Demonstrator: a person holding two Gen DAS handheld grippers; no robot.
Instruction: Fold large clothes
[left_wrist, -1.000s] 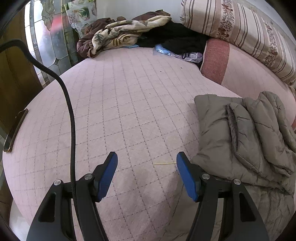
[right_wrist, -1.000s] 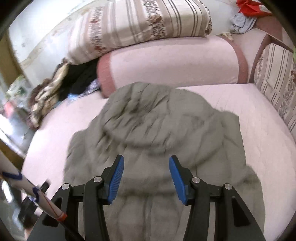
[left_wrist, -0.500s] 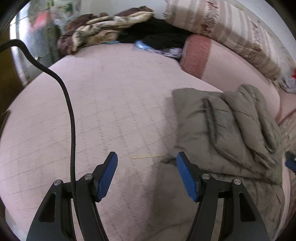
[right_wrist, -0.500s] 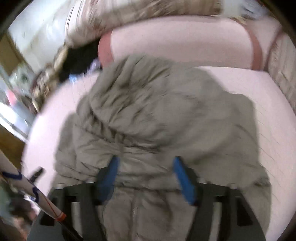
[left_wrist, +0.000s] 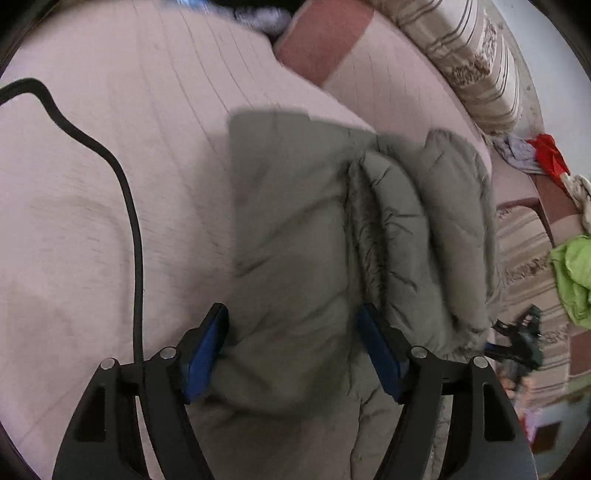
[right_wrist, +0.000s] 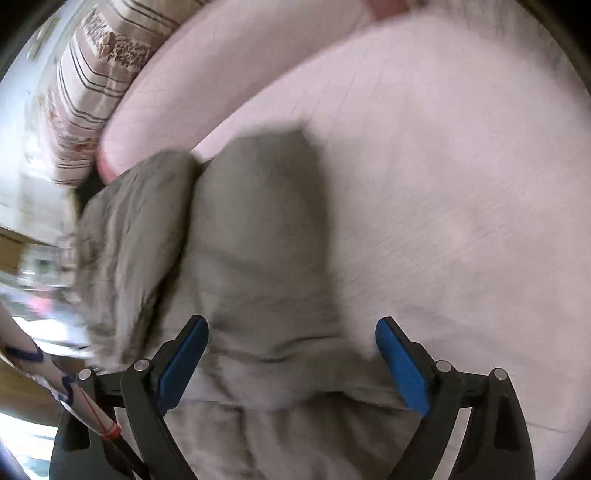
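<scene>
A grey-green padded jacket (left_wrist: 317, 229) lies partly folded on a pink quilted bed (left_wrist: 110, 184), with puffy folds along its right side. My left gripper (left_wrist: 293, 332) is open, low over the jacket's near left part, its blue pads either side of the fabric. In the right wrist view the jacket (right_wrist: 258, 236) fills the lower middle and my right gripper (right_wrist: 291, 343) is open wide over its near edge, holding nothing. The right gripper also shows at the jacket's right edge in the left wrist view (left_wrist: 517, 339). Both views are blurred.
A pink bolster (left_wrist: 369, 62) and a striped pillow (left_wrist: 469, 55) line the far side of the bed. Red and grey clothes (left_wrist: 535, 155) and a lime green cloth (left_wrist: 572, 277) lie at the right. A black cable (left_wrist: 129, 206) hangs at the left.
Both grippers have swung onto the jacket: the left moved right and closer over its left part, the right moved down and right to its near edge. Both stayed open.
</scene>
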